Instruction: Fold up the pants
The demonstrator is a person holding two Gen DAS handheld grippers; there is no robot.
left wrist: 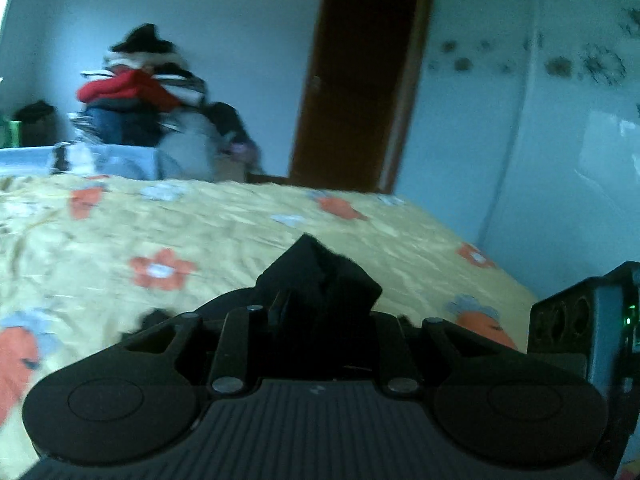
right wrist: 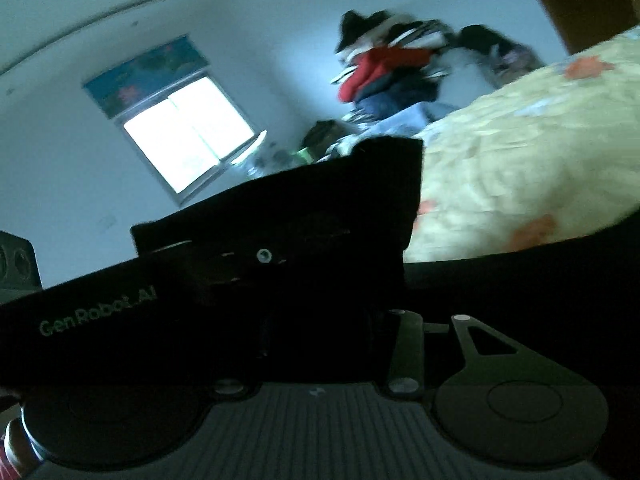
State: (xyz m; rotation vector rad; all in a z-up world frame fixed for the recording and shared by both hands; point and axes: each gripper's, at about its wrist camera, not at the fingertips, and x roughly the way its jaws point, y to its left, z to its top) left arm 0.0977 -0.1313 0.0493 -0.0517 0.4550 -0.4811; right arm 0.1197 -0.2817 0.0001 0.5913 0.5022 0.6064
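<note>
The black pants [left wrist: 316, 268] bunch up in a peak between the fingers of my left gripper [left wrist: 320, 300], which is shut on them just above the yellow flowered bed [left wrist: 240, 232]. The housing of the right gripper [left wrist: 580, 320] shows at the right edge, close beside the left one. In the tilted right wrist view, the black pants [right wrist: 340, 192] stand up as a dark slab over my right gripper [right wrist: 320, 280] and hide its fingertips. The gripper appears shut on the cloth. A black band with a printed label [right wrist: 100, 316] crosses the lower left.
A pile of clothes [left wrist: 136, 92] with a red garment is heaped beyond the bed's far edge, also seen as the clothes pile [right wrist: 392, 68]. A brown door [left wrist: 356, 88] stands open behind, beside a white wardrobe [left wrist: 560, 140]. A bright window [right wrist: 188, 140] is in the wall.
</note>
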